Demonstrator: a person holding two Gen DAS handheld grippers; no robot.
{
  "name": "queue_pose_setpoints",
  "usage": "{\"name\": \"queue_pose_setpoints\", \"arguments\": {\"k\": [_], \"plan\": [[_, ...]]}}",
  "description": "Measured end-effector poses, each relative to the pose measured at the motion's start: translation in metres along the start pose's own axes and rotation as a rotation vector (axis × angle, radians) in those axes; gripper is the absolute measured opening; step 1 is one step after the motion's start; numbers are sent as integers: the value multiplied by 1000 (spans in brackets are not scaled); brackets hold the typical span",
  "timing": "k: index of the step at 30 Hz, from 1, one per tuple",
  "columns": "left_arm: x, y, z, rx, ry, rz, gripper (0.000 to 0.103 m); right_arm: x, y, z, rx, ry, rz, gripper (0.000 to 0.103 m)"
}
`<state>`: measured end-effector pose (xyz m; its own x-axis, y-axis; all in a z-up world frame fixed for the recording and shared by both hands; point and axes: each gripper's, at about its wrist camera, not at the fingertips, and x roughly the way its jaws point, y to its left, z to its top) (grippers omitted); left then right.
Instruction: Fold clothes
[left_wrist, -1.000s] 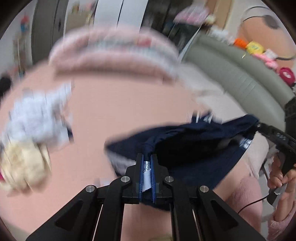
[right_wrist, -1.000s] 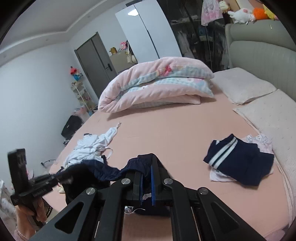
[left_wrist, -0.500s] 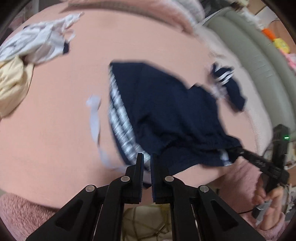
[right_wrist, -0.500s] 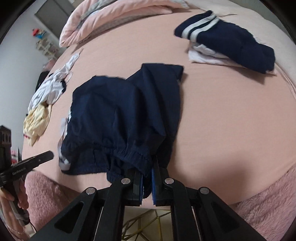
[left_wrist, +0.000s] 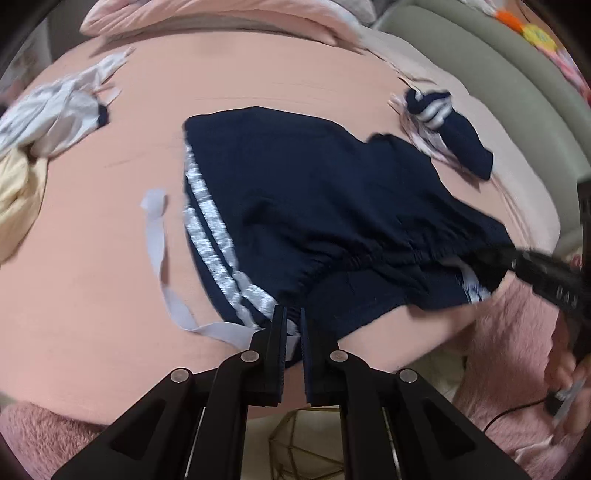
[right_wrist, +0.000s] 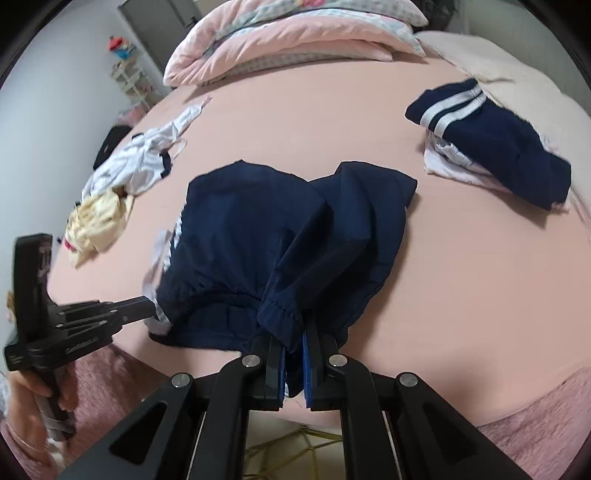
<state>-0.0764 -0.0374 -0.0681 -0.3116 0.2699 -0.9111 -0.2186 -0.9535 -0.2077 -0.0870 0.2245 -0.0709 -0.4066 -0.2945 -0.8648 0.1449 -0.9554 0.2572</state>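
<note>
At the bottom centre of the left wrist view, the left gripper is clamped on the waistband corner of the navy shorts, beside the white side stripes. In the right wrist view the right gripper is likewise clamped on the opposite waistband corner, bunched between its pads. The shorts lie spread on the pink bed sheet at frame centre, waistband at the near edge, legs pointing away; one leg is still rumpled and humped, and a loose white drawstring trails to the left.

Farther off, at upper right, a folded navy garment sits on other folded laundry, so part of the work looks done. At the left a crumpled white top and a yellow garment wait unfolded, with a rolled duvet beyond. The shorts themselves have no fold yet.

A second ago the shorts hung in the air between the grippers; half a second ago they were landing; now they rest flatter and nearer the edge.
</note>
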Motion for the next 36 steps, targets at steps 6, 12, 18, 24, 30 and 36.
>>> {"name": "queue_pose_setpoints", "arguments": {"k": [6, 12, 18, 24, 30, 36], "plan": [[12, -2, -7, 34, 2, 92, 24, 5, -30, -4, 101, 37, -51, 6], [16, -9, -9, 68, -34, 89, 44, 11, -51, -16, 121, 95, -72, 6], [29, -5, -6, 48, -40, 131, 22, 3, -41, -14, 97, 20, -33, 6], [2, 21, -2, -93, -124, 110, 10, 12, -31, -12, 57, 66, -81, 6], [-5, 41, -12, -145, -53, 50, 11, 30, -13, -25, -53, 136, -102, 13], [22, 32, -22, -125, 0, 87, 12, 37, -33, -40, -20, 179, -172, 13]]}}
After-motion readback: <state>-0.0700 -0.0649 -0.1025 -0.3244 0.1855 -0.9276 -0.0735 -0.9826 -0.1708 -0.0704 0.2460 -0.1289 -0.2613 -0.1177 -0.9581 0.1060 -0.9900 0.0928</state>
